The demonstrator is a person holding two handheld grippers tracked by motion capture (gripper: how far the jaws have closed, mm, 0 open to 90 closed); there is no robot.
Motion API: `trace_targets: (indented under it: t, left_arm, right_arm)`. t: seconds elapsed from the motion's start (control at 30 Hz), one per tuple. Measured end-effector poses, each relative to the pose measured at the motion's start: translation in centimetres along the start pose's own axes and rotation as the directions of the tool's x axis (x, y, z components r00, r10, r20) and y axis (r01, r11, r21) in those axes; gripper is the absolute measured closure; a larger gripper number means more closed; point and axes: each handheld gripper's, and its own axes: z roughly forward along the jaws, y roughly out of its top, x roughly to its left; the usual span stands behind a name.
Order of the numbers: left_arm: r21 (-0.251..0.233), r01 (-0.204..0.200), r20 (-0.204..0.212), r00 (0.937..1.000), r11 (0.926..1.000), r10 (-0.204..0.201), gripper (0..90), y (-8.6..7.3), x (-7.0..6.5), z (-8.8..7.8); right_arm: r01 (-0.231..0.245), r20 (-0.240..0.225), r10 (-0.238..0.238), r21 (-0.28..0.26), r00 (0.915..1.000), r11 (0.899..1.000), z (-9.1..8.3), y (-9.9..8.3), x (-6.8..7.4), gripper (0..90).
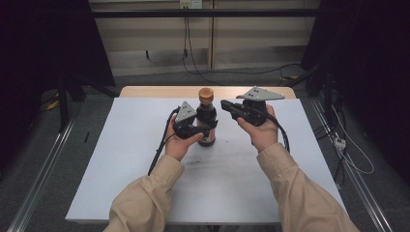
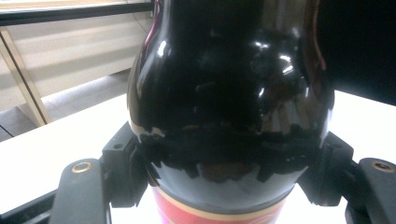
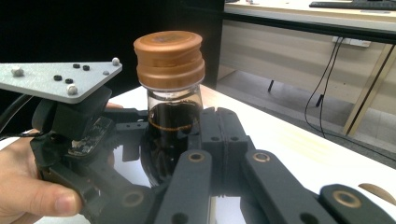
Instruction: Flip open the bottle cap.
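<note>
1. There is one bottle (image 1: 207, 121), dark and glossy, with one orange-brown ribbed cap (image 1: 206, 94). It stands upright on the white table (image 1: 121, 159), between the two tongs.
2. There are two tongs, one in each of the person's hands. Each carries one grey three-cornered plate on top and trails one black cable.
3. The left gripper (image 1: 209, 126) is closed on the bottle's body, one jaw on each flank. In the left gripper view the pads press the dark glass just above the red label (image 2: 210, 212).
4. The right gripper (image 1: 225, 104) has its jaws shut tight together with nothing between them. In the right gripper view the two jaws meet flat against each other, just in front of the bottle's neck (image 3: 173, 126). Whether their tips touch the glass I cannot tell.
5. In the high view the right gripper sits just beside the bottle's shoulder, below the cap, opposite the left one.
6. Cut off: the left gripper view crops the bottle's neck and base, and only a strip of the label with a thin gold band shows.
7. Hidden: the left gripper covers the middle of the bottle in the high view.
8. No writing or brand can be read; the label in the high view is too small to make out.
</note>
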Motion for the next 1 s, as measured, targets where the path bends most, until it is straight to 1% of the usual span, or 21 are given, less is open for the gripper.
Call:
trace_targets:
  t: [0.07, 0.3, 0.43, 0.53, 0.7, 0.8, 1.0]
  left_arm:
    - [-0.001, -0.002, -0.001, 1.0000, 1.0000, 0.002, 28.9, 0.0, 0.0, 0.0]
    - [-0.003, -0.001, -0.001, 1.0000, 1.0000, 0.001, 29.0, 0.0, 0.0, 0.0]
    - [-0.007, -0.001, -0.001, 1.0000, 1.0000, 0.001, 29.0, -0.1, 0.0, 0.0]
    - [-0.009, -0.009, -0.001, 1.0000, 0.9999, 0.009, 29.1, -0.1, 0.0, 0.0]
    - [-0.010, -0.007, 0.000, 1.0000, 0.9999, 0.007, 29.1, -0.1, 0.0, 0.1]
    - [-0.010, -0.008, -0.001, 1.0000, 0.9999, 0.008, 29.1, -0.1, 0.0, 0.1]
    - [-0.006, -0.010, -0.002, 0.9999, 0.9999, 0.010, 29.2, -0.1, 0.0, 0.1]
  right_arm:
    - [-0.007, -0.001, 0.007, 0.004, 1.0000, 1.000, 0.1, 0.1, 0.0, 90.0]
    - [-0.002, -0.009, 0.002, -0.001, 1.0000, 1.000, 0.4, 0.7, 0.1, 90.0]
    - [0.011, -0.018, -0.011, 0.006, 0.9998, 1.000, 0.6, 1.1, 0.3, 90.0]
    - [0.024, -0.013, -0.024, 0.006, 0.9996, 1.000, 0.7, 1.4, 0.4, 90.0]
    - [0.033, -0.016, -0.033, -0.006, 0.9993, 0.999, 0.6, 1.9, 0.1, 90.0]
    - [0.030, -0.019, -0.030, -0.007, 0.9994, 1.000, 0.6, 2.2, 0.0, 90.0]
    - [0.043, -0.032, -0.042, 0.009, 0.9986, 0.999, 0.9, 2.2, 0.3, 90.0]
